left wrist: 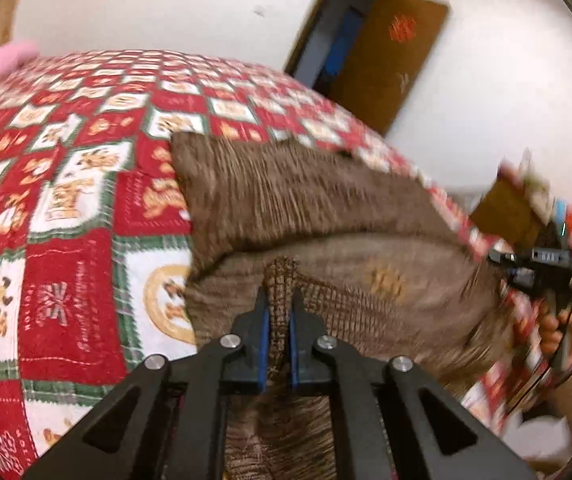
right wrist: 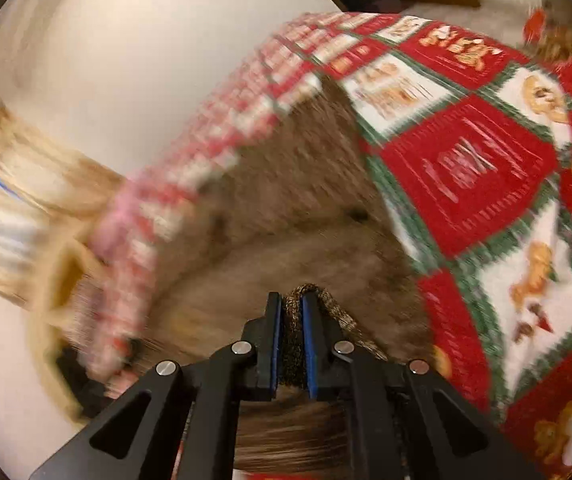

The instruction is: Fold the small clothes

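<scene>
Brown garment [left wrist: 325,216] between both grippers' jaws

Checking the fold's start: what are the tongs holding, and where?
Both the left tongs and right tongs pinch a bunched edge of the brown knit garment.

Surface: a cloth [left wrist: 70,216] of red and white squares with green borders and bear pictures.
On it: a brown knitted garment [left wrist: 293,200]; something pink [left wrist: 2,60] at the far edge.
</scene>
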